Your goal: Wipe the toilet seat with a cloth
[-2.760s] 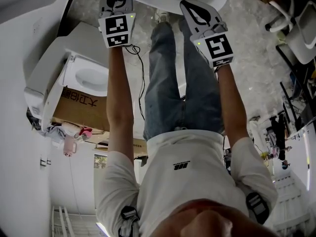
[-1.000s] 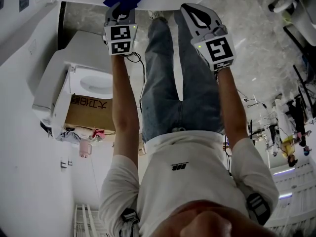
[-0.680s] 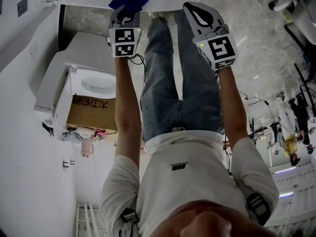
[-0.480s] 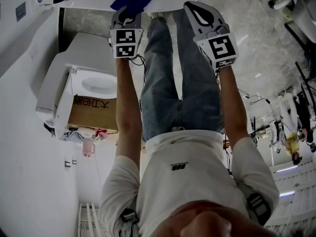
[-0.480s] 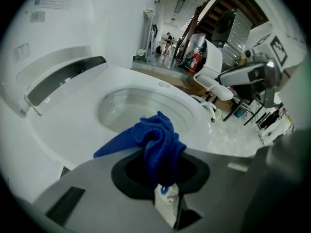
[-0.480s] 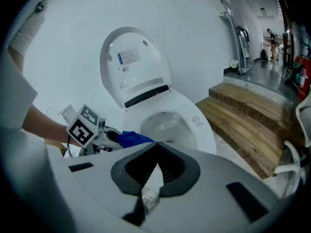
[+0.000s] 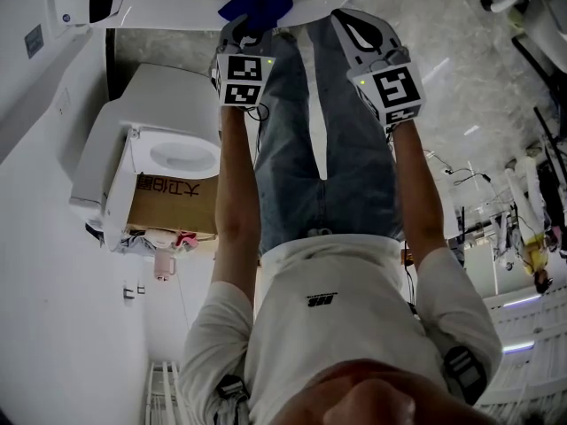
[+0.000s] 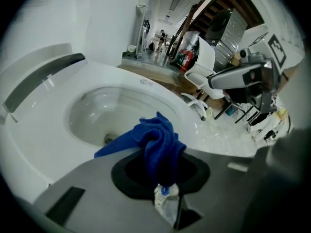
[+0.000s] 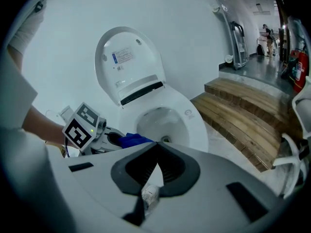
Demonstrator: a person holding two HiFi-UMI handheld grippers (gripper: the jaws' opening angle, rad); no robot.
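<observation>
Head view shows a second toilet [image 7: 164, 144] standing on a cardboard box [image 7: 177, 204], well off to the left of the toilet you are working at. Your own jeans-clad legs fill the floor between your two arms.

Right gripper view adds wooden steps [image 9: 243, 113] rising just beside that toilet and its lid [image 9: 127, 64] tipped up behind the bowl. Neither shows in the head view.

Left gripper view shows a white chair [image 8: 200, 67] and a red fire extinguisher [image 8: 183, 59] beyond the toilet's far rim.

The blue cloth [image 8: 158, 142] is clamped in your left tongs [image 8: 163, 183]. It bunches up out of the closed jaws and rests on the near front rim of the toilet seat [image 8: 48, 144]. One flat tail trails leftward along the rim's inner edge toward the bowl.

Your right tongs [image 9: 156, 145] are closed tip to tip with nothing between them. They are held off the toilet's front right side, apart from the seat and the cloth.

Only the right gripper view shows the left tongs from outside, with the cloth poking out ahead of the marker cube, against the seat's front edge. Only the left gripper view shows how the cloth drapes.
</observation>
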